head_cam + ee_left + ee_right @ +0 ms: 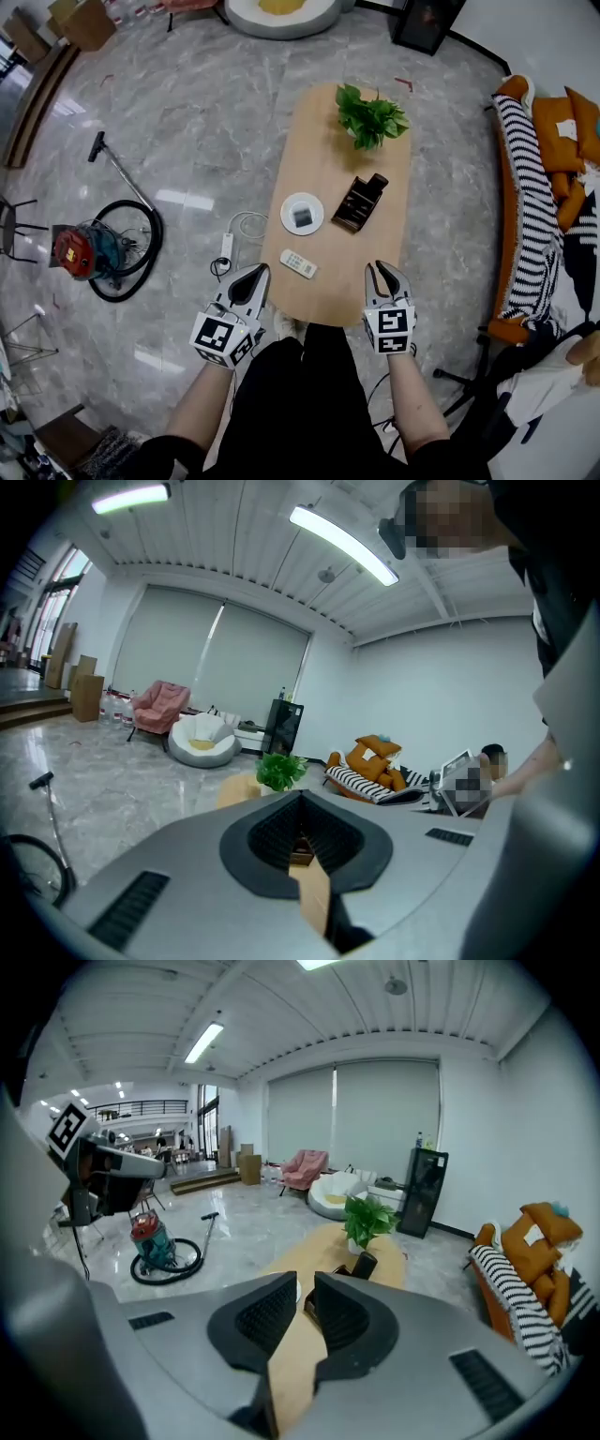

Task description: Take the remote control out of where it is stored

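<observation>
I see wooden table on marble floor, vacuum alongside. Remote flat on table. Left gripper clenched, empty. Right gripper slightly parted, empty.

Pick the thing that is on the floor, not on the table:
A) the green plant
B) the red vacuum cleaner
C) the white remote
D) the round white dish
B: the red vacuum cleaner stands on the grey floor, off to the left of the wooden table in the head view.
</observation>
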The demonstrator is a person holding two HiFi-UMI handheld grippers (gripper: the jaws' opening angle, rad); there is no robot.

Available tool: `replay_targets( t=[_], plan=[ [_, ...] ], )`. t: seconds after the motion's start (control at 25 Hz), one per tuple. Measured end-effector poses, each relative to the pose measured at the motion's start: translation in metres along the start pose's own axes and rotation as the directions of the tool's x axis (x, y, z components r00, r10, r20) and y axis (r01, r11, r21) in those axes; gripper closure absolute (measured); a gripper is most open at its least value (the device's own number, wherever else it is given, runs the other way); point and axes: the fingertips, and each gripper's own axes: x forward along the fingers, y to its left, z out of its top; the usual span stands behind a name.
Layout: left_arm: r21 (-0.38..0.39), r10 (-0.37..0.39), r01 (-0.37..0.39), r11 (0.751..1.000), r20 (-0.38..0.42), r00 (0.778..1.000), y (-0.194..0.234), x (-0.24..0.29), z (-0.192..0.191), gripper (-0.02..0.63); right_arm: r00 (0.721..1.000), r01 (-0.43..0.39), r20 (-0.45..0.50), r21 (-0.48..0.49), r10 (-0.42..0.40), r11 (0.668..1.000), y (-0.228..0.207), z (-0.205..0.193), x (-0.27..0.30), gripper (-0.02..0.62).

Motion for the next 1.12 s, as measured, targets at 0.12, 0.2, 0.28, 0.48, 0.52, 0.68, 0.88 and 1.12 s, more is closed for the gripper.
replay_targets(
  t=[0.12, 0.2, 0.28, 0.48, 0.52, 0.68, 0.88, 1.12],
  plan=[
    [-0.011, 0.015, -0.015, 1.000, -0.019, 1.000, 0.004, 0.010, -0.001, 0.600, 0.998, -0.037, -0.048, -0.064, 0.034, 0.997, -0.005, -0.003, 0.024, 0.549],
    [-0.014, 0.033, -0.033, 0.999, -0.027, 0.999, 0.009, 0.016, 0.000, 0.600, 0.995, -0.061, -0.079, -0.093, 0.054, 0.994, -0.009, -0.005, 0.041, 0.549],
    [-0.016, 0.058, -0.059, 0.998, -0.027, 0.998, 0.015, 0.023, 0.002, 0.600, 0.991, -0.086, -0.111, -0.135, 0.071, 0.987, -0.014, -0.009, 0.060, 0.549],
    [-0.029, 0.099, -0.100, 0.995, -0.040, 0.994, 0.023, 0.041, -0.002, 0.600, 0.974, -0.156, -0.195, -0.232, 0.111, 0.960, -0.025, -0.023, 0.101, 0.527],
    [-0.031, 0.107, -0.108, 0.994, -0.050, 0.993, 0.024, 0.043, -0.005, 0.600, 0.972, -0.167, -0.206, -0.251, 0.116, 0.954, -0.026, -0.025, 0.109, 0.518],
    [-0.035, 0.135, -0.139, 0.990, -0.093, 0.986, 0.024, 0.048, -0.013, 0.600, 0.966, -0.200, -0.224, -0.335, 0.128, 0.921, -0.030, -0.030, 0.142, 0.487],
    [-0.007, 0.168, -0.171, 0.985, -0.133, 0.977, 0.024, 0.050, -0.020, 0.600, 0.951, -0.246, -0.280, -0.410, 0.135, 0.878, -0.035, -0.049, 0.187, 0.463],
    [-0.015, 0.194, -0.200, 0.980, -0.176, 0.965, 0.031, 0.054, -0.038, 0.600, 0.937, -0.281, -0.322, -0.466, 0.135, 0.839, -0.031, -0.063, 0.226, 0.460]
  ],
)
